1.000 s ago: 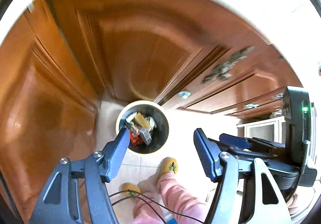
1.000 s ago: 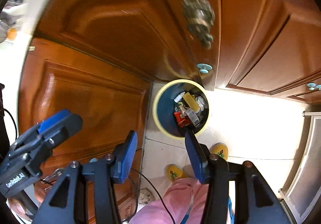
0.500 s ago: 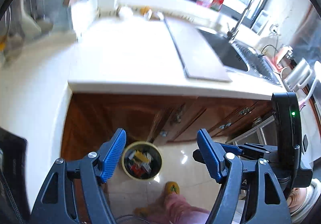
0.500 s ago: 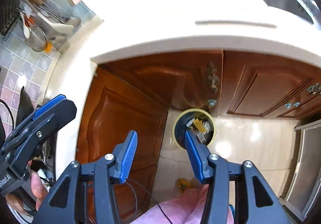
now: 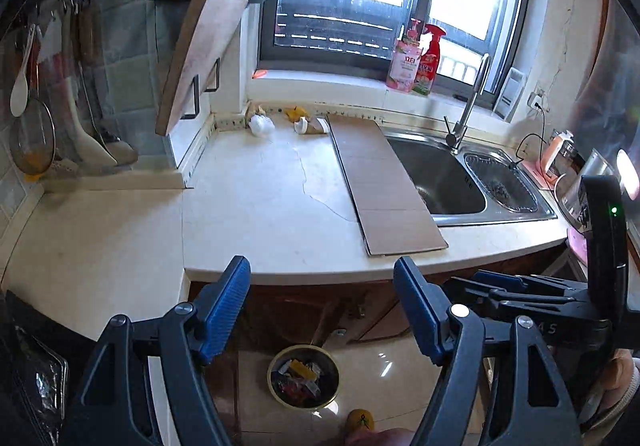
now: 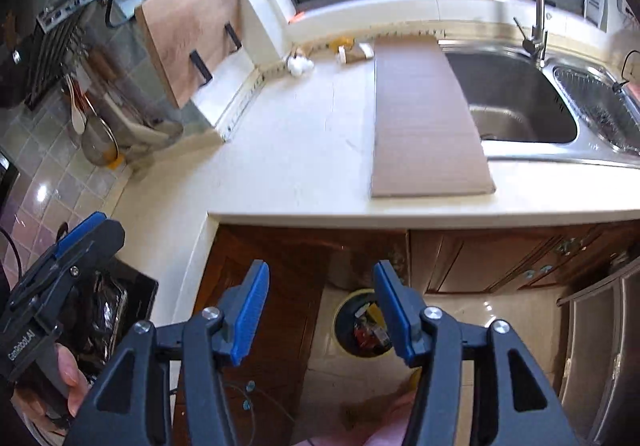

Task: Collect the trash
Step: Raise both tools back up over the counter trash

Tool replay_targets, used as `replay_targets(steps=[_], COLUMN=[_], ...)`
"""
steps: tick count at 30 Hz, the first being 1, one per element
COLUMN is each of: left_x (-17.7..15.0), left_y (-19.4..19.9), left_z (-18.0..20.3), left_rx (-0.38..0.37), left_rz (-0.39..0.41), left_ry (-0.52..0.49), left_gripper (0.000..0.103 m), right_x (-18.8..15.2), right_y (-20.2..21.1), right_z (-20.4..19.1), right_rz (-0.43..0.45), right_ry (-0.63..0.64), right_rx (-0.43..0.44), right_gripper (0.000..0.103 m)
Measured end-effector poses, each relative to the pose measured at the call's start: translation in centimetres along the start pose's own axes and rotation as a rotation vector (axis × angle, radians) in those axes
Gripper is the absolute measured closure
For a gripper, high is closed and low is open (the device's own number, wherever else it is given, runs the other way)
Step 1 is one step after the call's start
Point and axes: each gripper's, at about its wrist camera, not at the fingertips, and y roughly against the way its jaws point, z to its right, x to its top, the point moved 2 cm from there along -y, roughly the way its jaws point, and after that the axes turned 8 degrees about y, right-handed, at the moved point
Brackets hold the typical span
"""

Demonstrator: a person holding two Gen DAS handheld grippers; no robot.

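Both grippers hang in front of the counter edge, above a round trash bin on the floor whose rim (image 5: 273, 378) (image 6: 339, 320) circles several wrappers. My left gripper (image 5: 322, 278) is open and empty. My right gripper (image 6: 320, 286) is opening, with nothing between its fingers. At the back of the white counter (image 5: 256, 206) lie a crumpled white wad (image 5: 261, 125) (image 6: 300, 64), a yellow scrap (image 5: 296, 112) and a brown paper piece (image 5: 316, 128) (image 6: 356, 54). All of these lie far from both grippers.
A flat cardboard sheet (image 5: 384, 182) (image 6: 424, 118) lies beside the steel sink (image 5: 440, 174). A faucet (image 5: 468, 106), two bottles (image 5: 416, 58), a leaning cutting board (image 5: 196, 58) and hanging utensils line the back. Wooden cabinet doors (image 6: 260, 286) stand below.
Both grippers rose from low beside the bin and cabinet doors to counter height and tilted up, so the counter and window came into view. The left jaws widened a little.
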Motion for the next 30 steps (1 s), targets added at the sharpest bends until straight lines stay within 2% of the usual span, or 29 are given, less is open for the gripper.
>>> replay_targets(steps=[4,8,12,17,24,26,30], left_x=[3.4,7.1,11.7,18.7,28.7,31.3,34.5], left_y=[0.4,-0.5,-3.5,-9.6,-20.9,-25.3,-34.0], left_z=[0.1,0.8,1.6,3.0,2.4,1.6,-0.7], left_rx=[0.044,0.090,0.125,0.225,0.321,0.330,0.335], left_rz=[0.048,0.076,0.085,0.085,0.018,-0.020,-0.112], left_ry=[-0.022,-0.025,-0.024,-0.048,-0.013,0.011,0.062], left_gripper=[0.031,0.031,0.031,0.031,0.031,0.031,0.034], right_x=[3.2,7.8,13.6,22.0,33.4,36.3,40.8], right_y=[2.1,2.5,1.3,-2.8,-10.6,-13.5,-20.3], right_z=[0.5,1.1,2.2,4.6,8.3,9.6,11.9], right_rz=[0.056,0.070,0.080,0.043,-0.032,-0.055,-0.122], right_ry=[0.014,0.038,0.051,0.038,0.068,0.059,0.013], right_rx=[0.011,0.011,0.026,0.126,0.161,0.163,0.208], right_gripper=[0.048,0.048,0.048,0.048,0.048,0.048,0.048])
